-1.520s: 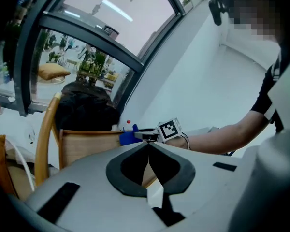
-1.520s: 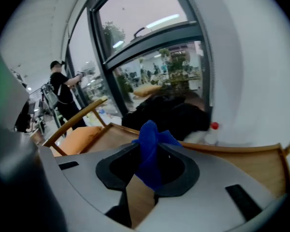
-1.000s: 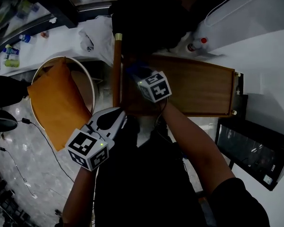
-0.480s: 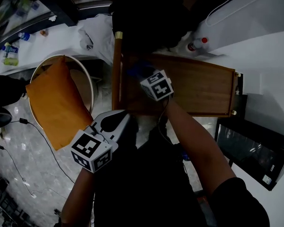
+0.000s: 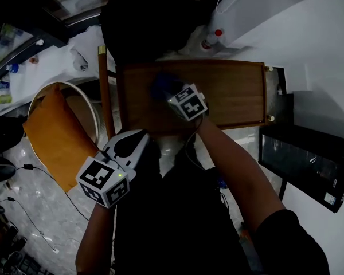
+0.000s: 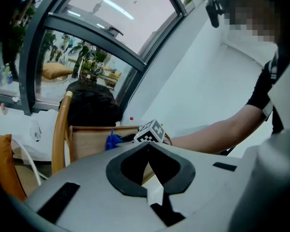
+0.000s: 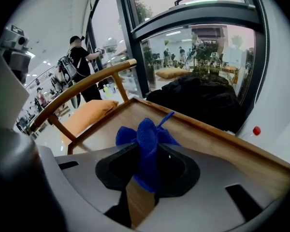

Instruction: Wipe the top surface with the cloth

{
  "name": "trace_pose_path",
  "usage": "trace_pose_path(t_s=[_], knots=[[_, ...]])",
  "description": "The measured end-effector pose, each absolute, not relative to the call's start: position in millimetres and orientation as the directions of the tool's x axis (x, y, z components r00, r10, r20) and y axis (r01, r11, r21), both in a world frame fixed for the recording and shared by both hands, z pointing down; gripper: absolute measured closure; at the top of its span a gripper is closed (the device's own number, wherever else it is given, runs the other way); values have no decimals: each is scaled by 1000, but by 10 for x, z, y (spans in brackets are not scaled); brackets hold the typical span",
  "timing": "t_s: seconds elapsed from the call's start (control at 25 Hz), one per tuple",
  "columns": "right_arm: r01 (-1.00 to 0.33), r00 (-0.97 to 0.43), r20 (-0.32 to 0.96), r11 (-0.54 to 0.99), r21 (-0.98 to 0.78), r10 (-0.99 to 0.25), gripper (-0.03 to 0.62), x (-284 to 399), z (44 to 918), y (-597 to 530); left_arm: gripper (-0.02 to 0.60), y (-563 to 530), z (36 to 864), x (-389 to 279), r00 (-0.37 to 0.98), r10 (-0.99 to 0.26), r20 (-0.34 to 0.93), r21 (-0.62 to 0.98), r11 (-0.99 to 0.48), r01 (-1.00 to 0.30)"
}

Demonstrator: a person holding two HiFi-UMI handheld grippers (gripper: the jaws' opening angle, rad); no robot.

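Left gripper (image 5: pixel 141 143): jaws closed together with nothing between them, positioned off the near edge of the wooden top surface (image 5: pixel 232 96). Right gripper (image 5: pixel 163 90): jaws clamped on the blue cloth (image 7: pixel 146 132), which bunches beyond the tips, above that surface.

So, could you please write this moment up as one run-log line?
right gripper: shut on bunched blue cloth, over brown wooden tabletop | left gripper: shut, empty, off the tabletop

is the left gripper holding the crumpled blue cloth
No, the crumpled blue cloth is pinched in the right gripper; the left gripper is shut on nothing.
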State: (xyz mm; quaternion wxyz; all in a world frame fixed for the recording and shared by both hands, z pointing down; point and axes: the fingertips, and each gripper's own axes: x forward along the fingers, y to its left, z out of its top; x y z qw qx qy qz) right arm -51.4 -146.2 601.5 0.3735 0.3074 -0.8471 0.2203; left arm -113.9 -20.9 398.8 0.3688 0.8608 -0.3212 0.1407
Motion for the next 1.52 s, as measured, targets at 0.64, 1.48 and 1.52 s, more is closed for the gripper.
trace_pose_path(t_s=[0.64, 1.48, 1.52], knots=[[-763, -458, 776, 639, -93, -434, 480, 1099, 5975, -1491, 569, -123, 3928, 22, 788, -360, 499, 531, -591, -607], [-847, -286, 800, 529, 45, -527, 479, 2935, 5892, -1631, 569, 77, 3888, 1223, 797, -322, 511, 506, -637, -582], [-850, -272, 807, 524, 54, -524, 479, 3008, 5886, -1632, 569, 90, 3886, 1238, 797, -325, 510, 507, -635, -583]])
